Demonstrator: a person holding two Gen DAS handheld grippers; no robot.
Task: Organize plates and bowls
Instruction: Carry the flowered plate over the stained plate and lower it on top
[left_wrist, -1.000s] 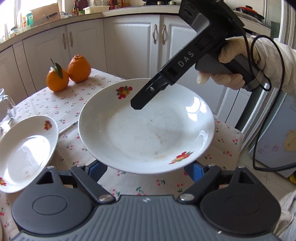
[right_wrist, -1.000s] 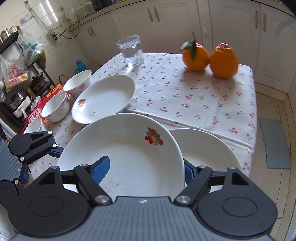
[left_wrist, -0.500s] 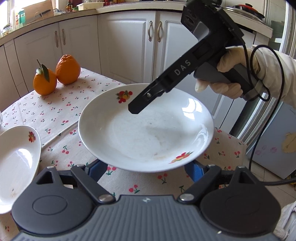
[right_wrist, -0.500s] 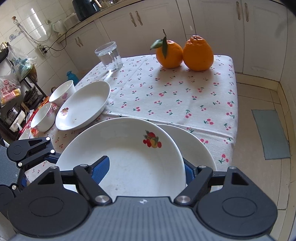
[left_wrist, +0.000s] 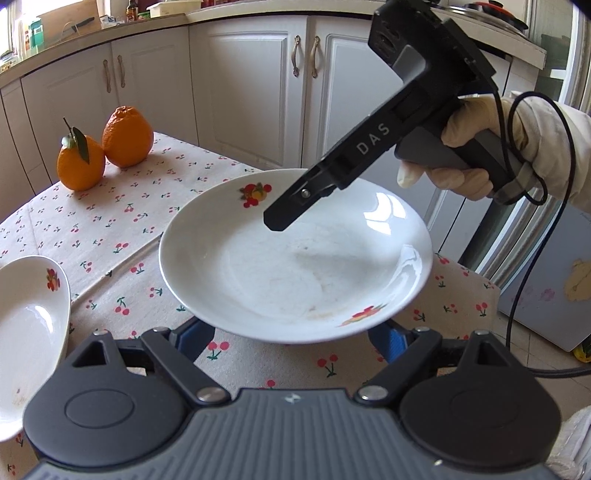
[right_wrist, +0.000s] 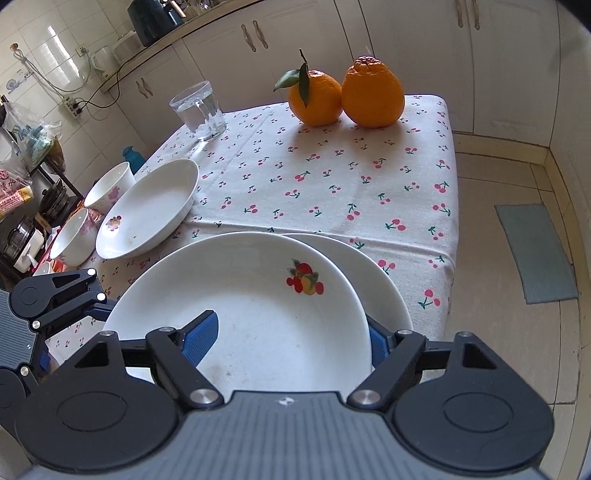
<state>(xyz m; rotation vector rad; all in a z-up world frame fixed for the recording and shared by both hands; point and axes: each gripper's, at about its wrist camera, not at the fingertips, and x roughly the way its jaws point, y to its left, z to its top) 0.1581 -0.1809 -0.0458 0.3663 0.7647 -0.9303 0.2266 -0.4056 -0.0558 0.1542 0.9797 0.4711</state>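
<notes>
The right gripper (right_wrist: 288, 339) straddles the near rim of a fruit-printed plate (right_wrist: 258, 295), one blue pad over its inside, the other hidden behind the edge; whether it pinches cannot be told. The left gripper (left_wrist: 291, 336) reaches under the opposite rim, its grip equally unclear. The plate hangs directly over a second plate (right_wrist: 384, 291) on the table corner, which peeks out to the right. The right gripper's body reads "DAS" (left_wrist: 373, 138).
</notes>
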